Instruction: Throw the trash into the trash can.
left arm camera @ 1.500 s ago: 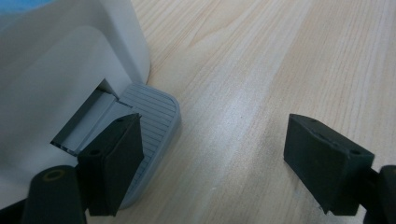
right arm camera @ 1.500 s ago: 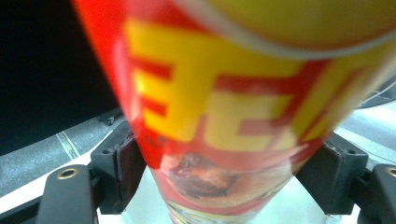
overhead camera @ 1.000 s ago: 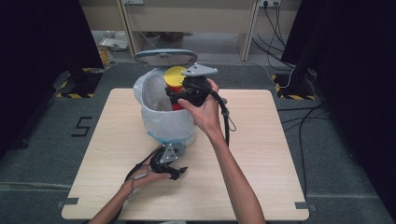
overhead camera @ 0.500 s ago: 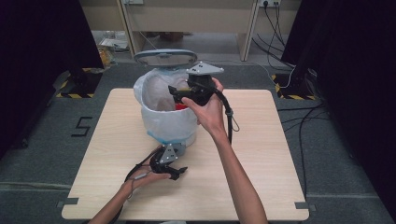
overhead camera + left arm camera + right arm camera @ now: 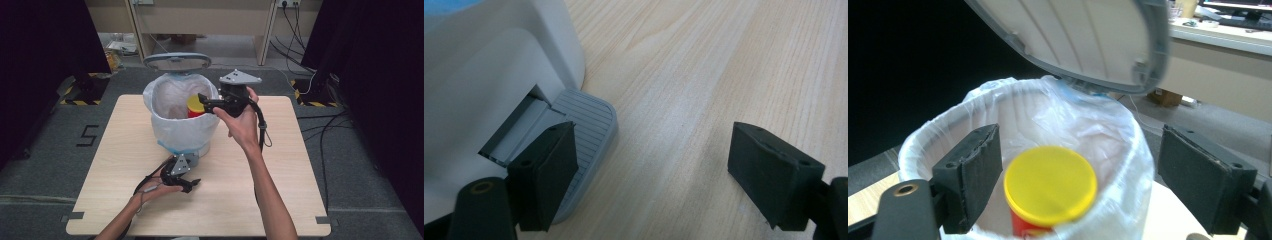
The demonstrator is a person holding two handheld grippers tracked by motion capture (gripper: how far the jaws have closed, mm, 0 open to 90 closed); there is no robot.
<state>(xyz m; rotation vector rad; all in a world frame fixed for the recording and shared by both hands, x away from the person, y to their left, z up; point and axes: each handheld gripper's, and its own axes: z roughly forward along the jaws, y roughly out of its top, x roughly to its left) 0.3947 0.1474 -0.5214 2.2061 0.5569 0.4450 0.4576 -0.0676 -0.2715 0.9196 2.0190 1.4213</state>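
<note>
Two grippers work a white pedal bin lined with a clear plastic bag (image 5: 179, 125) on the pale wooden surface (image 5: 280, 165). The right gripper (image 5: 204, 102) hovers at the bin's rim, jaws wide apart and empty, with the red can with a yellow lid (image 5: 1050, 187) upright just below and between them, inside the bag. The left gripper (image 5: 649, 175), jaws also apart, presses one jaw on the grey ribbed pedal (image 5: 589, 120), holding the grey lid (image 5: 176, 61) raised.

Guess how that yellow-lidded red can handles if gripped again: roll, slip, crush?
The can looks like a rigid cylinder, so probably stiff and apt to roll on its side. Its smooth yellow lid may slip. The thin bin liner under it likely gives.
</note>
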